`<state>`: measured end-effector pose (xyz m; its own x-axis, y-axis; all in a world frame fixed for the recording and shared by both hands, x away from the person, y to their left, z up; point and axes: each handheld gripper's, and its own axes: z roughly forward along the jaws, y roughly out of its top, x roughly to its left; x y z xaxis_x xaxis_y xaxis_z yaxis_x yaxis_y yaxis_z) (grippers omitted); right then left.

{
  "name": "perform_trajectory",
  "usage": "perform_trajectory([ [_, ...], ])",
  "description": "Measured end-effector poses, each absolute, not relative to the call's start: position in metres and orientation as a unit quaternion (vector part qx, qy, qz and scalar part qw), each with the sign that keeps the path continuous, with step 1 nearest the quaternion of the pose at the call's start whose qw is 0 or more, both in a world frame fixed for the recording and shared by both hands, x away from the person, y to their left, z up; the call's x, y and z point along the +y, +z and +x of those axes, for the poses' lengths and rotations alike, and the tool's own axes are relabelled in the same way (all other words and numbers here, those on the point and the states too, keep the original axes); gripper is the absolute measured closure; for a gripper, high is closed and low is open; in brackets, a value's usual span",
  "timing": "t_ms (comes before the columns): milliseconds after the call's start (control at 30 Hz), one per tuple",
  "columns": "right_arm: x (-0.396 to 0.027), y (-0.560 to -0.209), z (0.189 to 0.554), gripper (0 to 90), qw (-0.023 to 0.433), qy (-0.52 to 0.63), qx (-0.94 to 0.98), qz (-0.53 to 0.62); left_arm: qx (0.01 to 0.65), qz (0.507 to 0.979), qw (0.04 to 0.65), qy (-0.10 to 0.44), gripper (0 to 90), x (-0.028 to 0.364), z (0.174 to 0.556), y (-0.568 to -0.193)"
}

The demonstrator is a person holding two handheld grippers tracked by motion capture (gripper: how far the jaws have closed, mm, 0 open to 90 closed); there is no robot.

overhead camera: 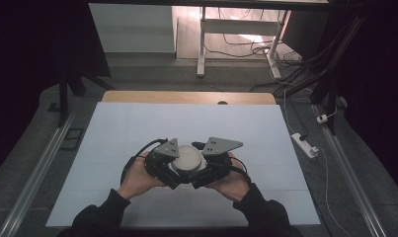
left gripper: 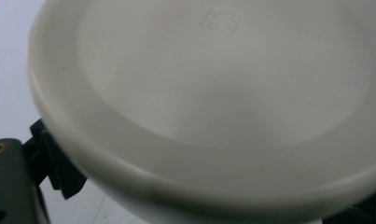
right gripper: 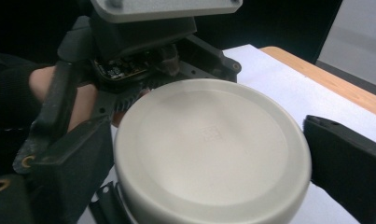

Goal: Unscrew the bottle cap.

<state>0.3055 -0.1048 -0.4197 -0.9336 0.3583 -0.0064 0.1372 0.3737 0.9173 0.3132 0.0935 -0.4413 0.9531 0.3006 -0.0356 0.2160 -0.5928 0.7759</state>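
A round white container with a flat lid [overhead camera: 189, 157] is held up a little over the white table cover [overhead camera: 137, 128], near the front middle. My left gripper [overhead camera: 178, 171] comes at it from the left. In the left gripper view the lid [left gripper: 213, 93] looms very close, with a black jaw pad [left gripper: 59, 173] tucked under its rim at the lower left. My right gripper [overhead camera: 202, 171] comes from the right. Its two black jaws press against opposite sides of the lid [right gripper: 209, 144] in the right gripper view.
The white cover ends at a wooden table edge [overhead camera: 186, 97] at the far side. A power strip [overhead camera: 305, 145] and cables lie on the floor to the right. Desk legs [overhead camera: 201, 44] stand beyond the table. Dark rails run along both sides.
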Motion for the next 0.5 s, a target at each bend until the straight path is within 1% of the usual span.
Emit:
perform_trajectory([
  [133,-0.1044,-0.4215,0.3043,6.9,0.097,0.545,0.819,0.153,0.135,0.890,0.433,0.047,7.6,0.0939,0.3120,-0.4406],
  [233,-0.1044,-0.4210,0.3032,7.1,0.095,0.543,0.823,0.140,0.117,0.892,0.435,0.034,7.5,0.0958,0.3133,-0.4410],
  [300,-0.1060,-0.4206,0.3052,7.2,0.078,0.545,0.824,0.131,0.105,0.893,0.438,0.025,7.6,0.0971,0.3134,-0.4413],
  [367,-0.1085,-0.4207,0.3083,7.2,0.052,0.551,0.824,0.123,0.093,0.893,0.439,0.015,7.6,0.0973,0.3134,-0.4414],
  [500,-0.1116,-0.4210,0.3102,7.2,0.024,0.553,0.828,0.089,0.062,0.897,0.439,-0.005,7.5,0.0973,0.3125,-0.4420],
])
